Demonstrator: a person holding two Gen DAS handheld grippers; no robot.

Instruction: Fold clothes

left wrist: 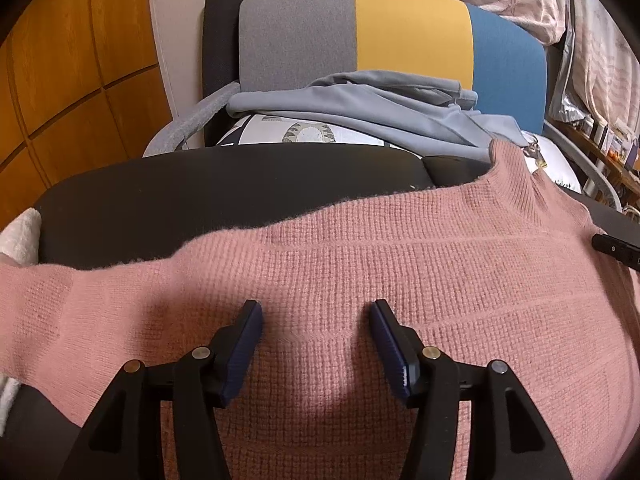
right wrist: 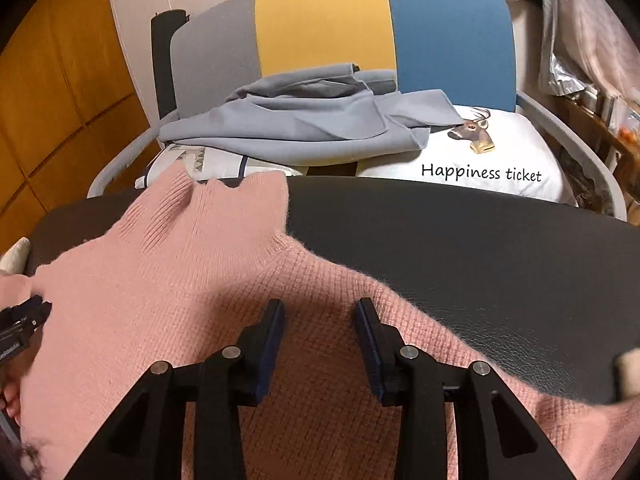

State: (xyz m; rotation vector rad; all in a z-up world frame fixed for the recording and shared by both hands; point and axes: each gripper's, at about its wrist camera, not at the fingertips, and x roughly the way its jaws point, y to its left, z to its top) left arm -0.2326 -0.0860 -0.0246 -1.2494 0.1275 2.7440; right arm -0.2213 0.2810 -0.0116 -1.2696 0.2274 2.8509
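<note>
- Black fingers of my left gripper [left wrist: 316, 334] sit closest in the left wrist view, spread apart with nothing between the blue pads [left wrist: 248, 344]. They hang just over the pink sweater [left wrist: 360, 272].
- Pink sweater lies flat on the dark table [left wrist: 180, 192], with one sleeve running off to the left side.
- To fold it well, I think I should pinch only the sweater's edge, lift it a little, and lay it over smooth so no bumps stay.
- Behind the table I see one chair [left wrist: 412, 28] with a grey, a yellow and a blue stripe, and one grey-blue garment [left wrist: 360, 108] on it.
- Next, in the right wrist view, my right gripper [right wrist: 320, 330] is closest. Its jaws are apart too, holding nothing, right over the sweater's shoulder near the collar [right wrist: 200, 208].
- I think both grippers should grab at the same time, so the sweater does not pull crooked.
- Here I count one pink sweater, one grey-blue garment, one white cushion [right wrist: 500, 152] with a deer and words on it, and two grippers in all.
</note>
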